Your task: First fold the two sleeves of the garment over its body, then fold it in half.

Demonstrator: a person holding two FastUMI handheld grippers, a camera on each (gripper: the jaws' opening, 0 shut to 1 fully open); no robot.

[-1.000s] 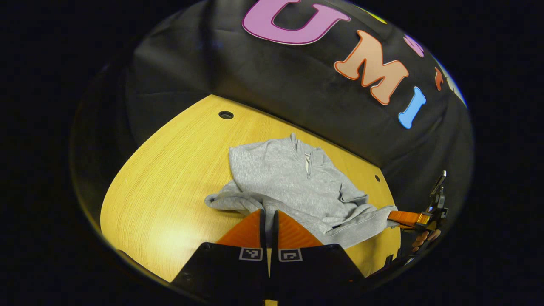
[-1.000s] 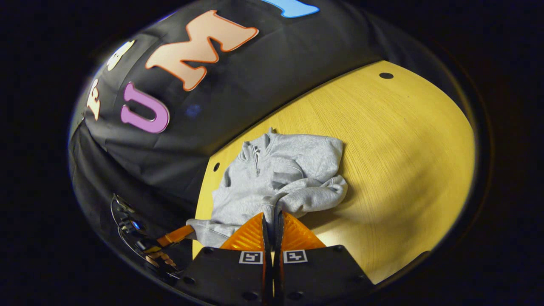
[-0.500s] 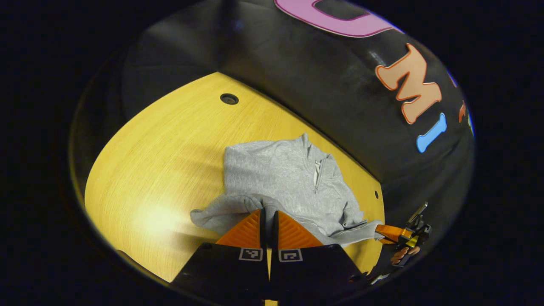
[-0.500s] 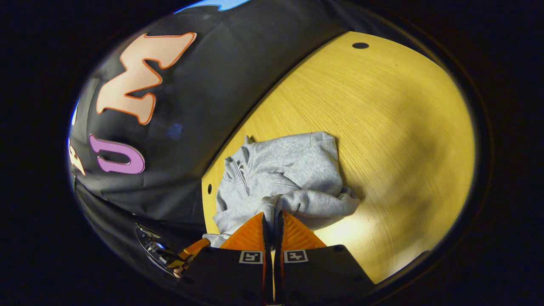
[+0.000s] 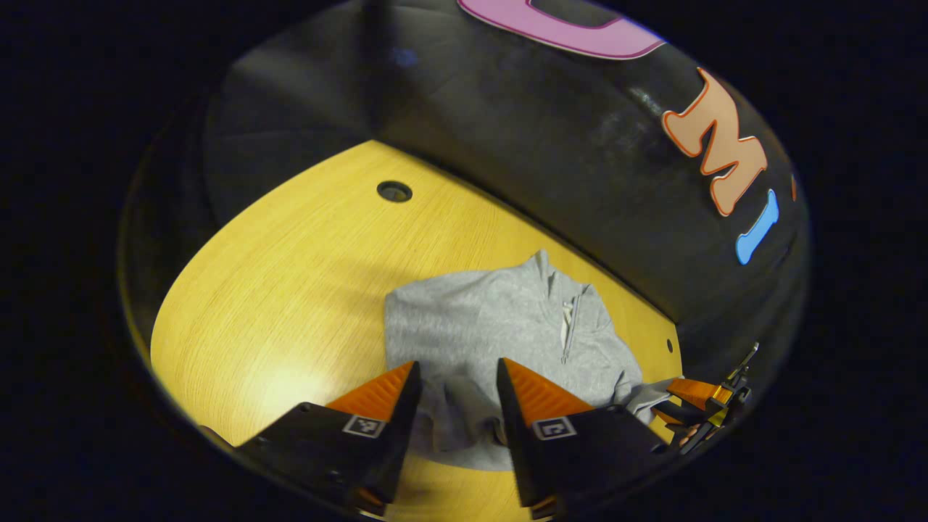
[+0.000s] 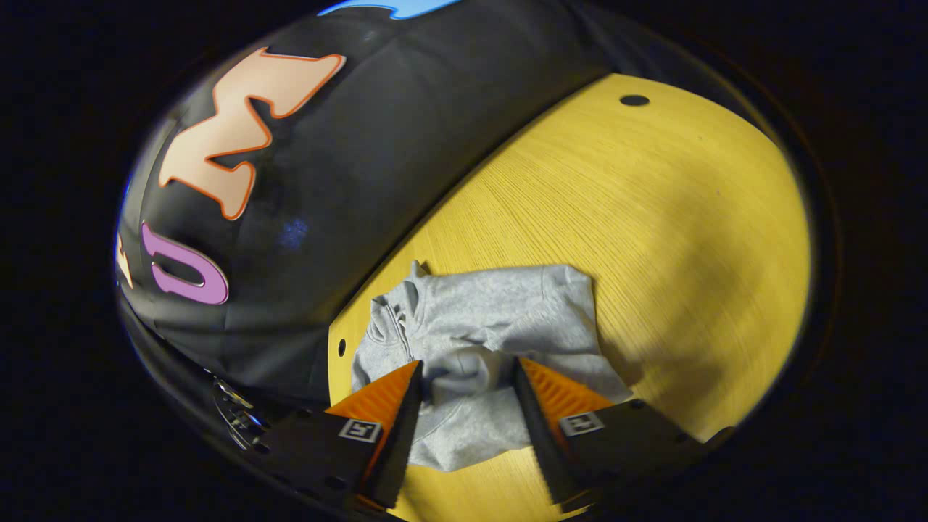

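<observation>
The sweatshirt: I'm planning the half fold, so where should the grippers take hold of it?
Probably the near hem of the sweatshirt, one corner per gripper, coming from the near table edge. The collar lies at the far end, so lifting the hem toward it halves the body. Both grippers, left and right, stand open above it.

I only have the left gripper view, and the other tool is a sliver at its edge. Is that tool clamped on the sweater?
Observer: No. In the right gripper view the right tool is open wide above the sweater.
Operator: So where is the sleeve on that side?
Observer: A bunched roll of cloth, likely the sleeve end, lies on the sweater's body in that tool's gap, unpinched.
</observation>
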